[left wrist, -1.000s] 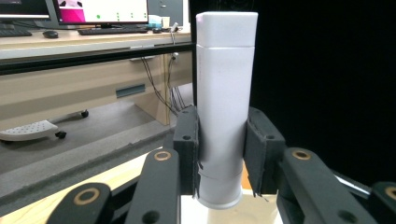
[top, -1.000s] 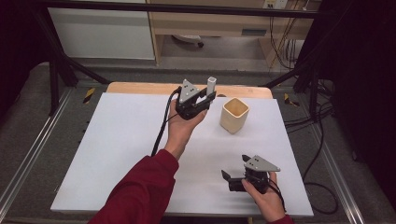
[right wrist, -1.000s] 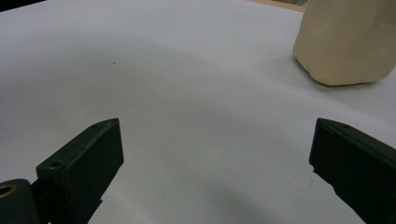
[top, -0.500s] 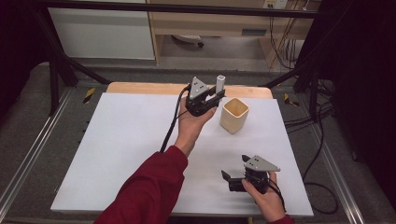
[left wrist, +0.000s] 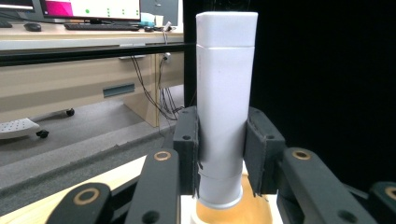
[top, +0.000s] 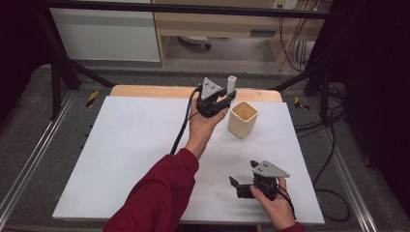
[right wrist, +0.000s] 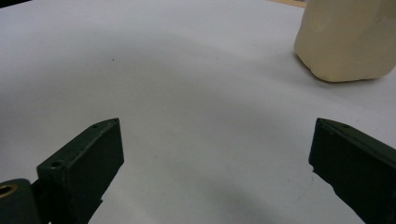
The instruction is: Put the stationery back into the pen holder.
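No readable text, label or number anywhere.

A rectangular table (top: 145,145) occupies the centre of the high view, its top covered by a white sheet that leaves a strip of bare light wood (top: 159,91) exposed along the far edge. A cream, square-sided cup (top: 242,119) stands upright on the sheet, right of centre in the upper half of the frame, its open mouth facing up. In the right gripper view the same cup (right wrist: 348,39) appears at upper right, resting on the white surface (right wrist: 187,93) and casting a soft shadow toward the lower left. Grey flooring with metal rails (top: 29,169) borders the table on both sides.
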Action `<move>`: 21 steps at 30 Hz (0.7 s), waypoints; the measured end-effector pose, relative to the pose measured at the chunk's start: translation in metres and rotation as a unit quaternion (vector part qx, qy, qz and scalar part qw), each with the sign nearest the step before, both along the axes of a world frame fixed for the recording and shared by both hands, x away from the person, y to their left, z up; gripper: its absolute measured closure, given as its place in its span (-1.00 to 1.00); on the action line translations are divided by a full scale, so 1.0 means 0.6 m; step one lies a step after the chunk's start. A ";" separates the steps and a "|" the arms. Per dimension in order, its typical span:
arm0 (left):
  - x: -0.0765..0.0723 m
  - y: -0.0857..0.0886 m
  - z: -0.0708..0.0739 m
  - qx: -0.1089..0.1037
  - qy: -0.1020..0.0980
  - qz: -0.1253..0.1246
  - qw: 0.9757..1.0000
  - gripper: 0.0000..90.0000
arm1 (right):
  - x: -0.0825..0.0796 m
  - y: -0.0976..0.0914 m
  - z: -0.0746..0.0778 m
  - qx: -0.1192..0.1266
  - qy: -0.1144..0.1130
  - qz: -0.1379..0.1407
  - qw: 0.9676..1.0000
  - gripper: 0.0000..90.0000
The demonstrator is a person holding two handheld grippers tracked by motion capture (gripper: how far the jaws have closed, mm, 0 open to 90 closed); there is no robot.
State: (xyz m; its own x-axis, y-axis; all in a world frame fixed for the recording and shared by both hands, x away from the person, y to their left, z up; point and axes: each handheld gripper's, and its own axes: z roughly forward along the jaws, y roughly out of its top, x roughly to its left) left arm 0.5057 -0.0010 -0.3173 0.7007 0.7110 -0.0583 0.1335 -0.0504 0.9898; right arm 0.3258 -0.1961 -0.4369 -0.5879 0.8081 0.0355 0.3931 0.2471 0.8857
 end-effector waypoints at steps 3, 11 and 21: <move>0.004 -0.002 -0.001 -0.001 0.003 0.003 1.000 0.53 | 0.000 0.000 0.000 0.000 -0.003 0.001 1.000 -0.92; 0.010 -0.015 -0.002 0.004 0.009 0.000 1.000 0.53 | 0.000 -0.001 0.001 -0.001 -0.003 0.001 1.000 -0.92; 0.010 -0.030 -0.014 0.014 0.021 -0.010 1.000 0.53 | 0.000 -0.001 0.001 -0.001 -0.003 -0.001 1.000 -0.92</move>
